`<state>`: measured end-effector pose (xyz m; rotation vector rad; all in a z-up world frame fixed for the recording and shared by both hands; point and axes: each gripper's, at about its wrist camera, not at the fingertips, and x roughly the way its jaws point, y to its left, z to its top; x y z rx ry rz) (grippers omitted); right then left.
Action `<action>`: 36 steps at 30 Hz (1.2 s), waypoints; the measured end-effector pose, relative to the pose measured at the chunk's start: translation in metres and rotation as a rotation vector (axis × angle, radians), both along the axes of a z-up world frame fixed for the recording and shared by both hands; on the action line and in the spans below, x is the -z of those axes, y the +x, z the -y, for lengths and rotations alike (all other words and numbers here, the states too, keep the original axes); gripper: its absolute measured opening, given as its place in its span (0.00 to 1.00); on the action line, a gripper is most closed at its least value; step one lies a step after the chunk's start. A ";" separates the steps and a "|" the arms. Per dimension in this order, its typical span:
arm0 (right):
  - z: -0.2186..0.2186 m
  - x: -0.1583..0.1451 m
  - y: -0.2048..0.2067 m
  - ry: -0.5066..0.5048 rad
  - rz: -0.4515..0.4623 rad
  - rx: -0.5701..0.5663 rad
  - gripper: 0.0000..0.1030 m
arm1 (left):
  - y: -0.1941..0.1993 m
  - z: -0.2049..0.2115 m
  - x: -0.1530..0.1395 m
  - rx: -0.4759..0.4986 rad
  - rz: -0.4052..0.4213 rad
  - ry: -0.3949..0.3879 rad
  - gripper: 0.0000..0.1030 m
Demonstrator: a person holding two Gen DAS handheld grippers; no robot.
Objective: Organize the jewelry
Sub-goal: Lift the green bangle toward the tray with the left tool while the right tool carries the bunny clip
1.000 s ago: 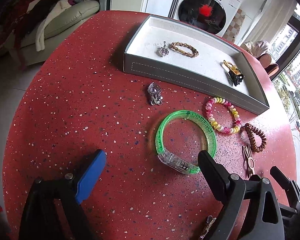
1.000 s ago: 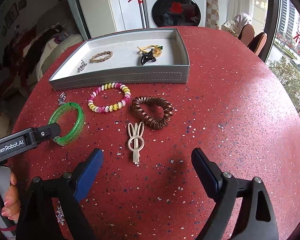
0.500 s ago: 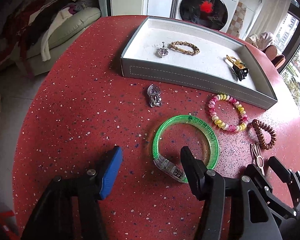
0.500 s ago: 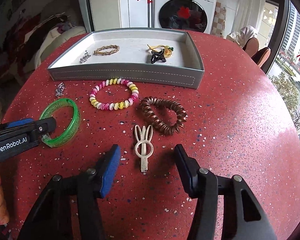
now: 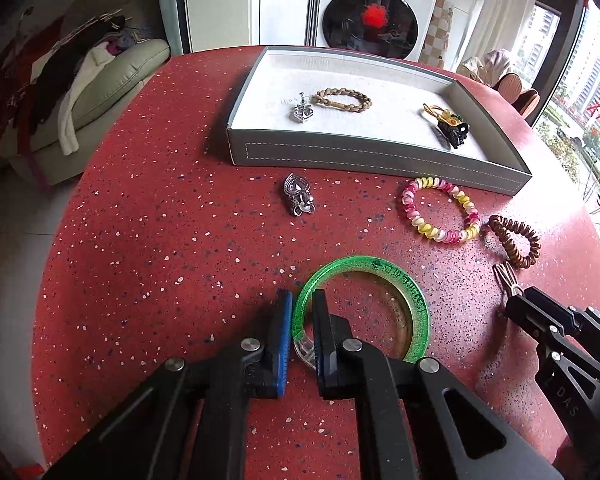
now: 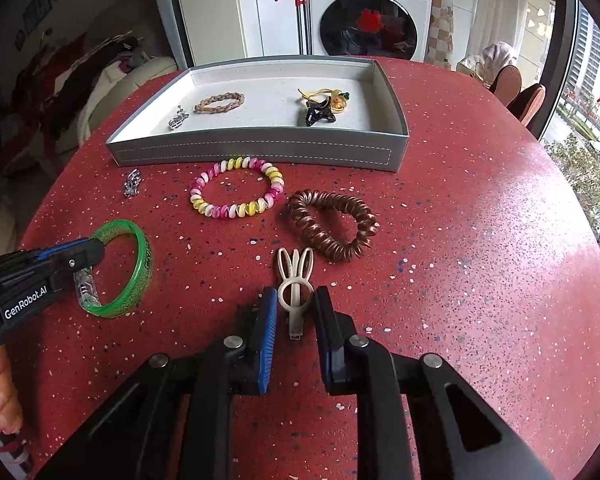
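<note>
My left gripper [image 5: 302, 312] is shut on the near-left rim of the green bangle [image 5: 396, 276], which lies on the red table [image 5: 160, 240]; the bangle also shows in the right wrist view [image 6: 140, 264]. My right gripper [image 6: 296, 304] is closed around the beige rabbit-ear hair clip [image 6: 294, 280], its pads at the clip's sides. A pink-yellow spiral bracelet [image 6: 236, 194], a brown spiral hair tie [image 6: 332, 224] and a silver pendant [image 5: 298, 194] lie on the table. The grey tray [image 5: 380, 156] holds a braided bracelet [image 5: 342, 100], a silver charm [image 5: 302, 110] and a black claw clip [image 5: 454, 132].
A sofa with clothes [image 5: 80, 92] stands left of the table, a washing machine [image 6: 364, 12] behind it, and chairs [image 6: 516, 88] at the right. The table's round edge falls off at left and right.
Both grippers moved forward and closed from wide open: the left onto the green bangle's rim, the right around the rabbit-ear clip.
</note>
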<state>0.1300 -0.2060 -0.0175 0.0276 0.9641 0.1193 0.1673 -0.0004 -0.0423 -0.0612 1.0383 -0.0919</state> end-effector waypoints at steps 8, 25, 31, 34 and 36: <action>0.012 -0.017 -0.007 0.088 0.023 0.009 0.20 | -0.011 -0.003 -0.017 0.056 0.068 -0.040 0.28; 0.014 -0.054 0.015 0.171 0.076 -0.004 0.20 | -0.001 -0.009 -0.056 0.098 0.139 -0.096 0.28; 0.013 -0.070 0.046 0.174 0.098 -0.020 0.20 | 0.023 -0.009 -0.073 0.104 0.171 -0.090 0.28; 0.012 -0.076 0.065 0.180 0.104 -0.026 0.20 | 0.040 -0.008 -0.080 0.104 0.182 -0.089 0.28; 0.011 -0.077 0.079 0.173 0.103 -0.029 0.20 | 0.053 -0.007 -0.085 0.105 0.186 -0.091 0.28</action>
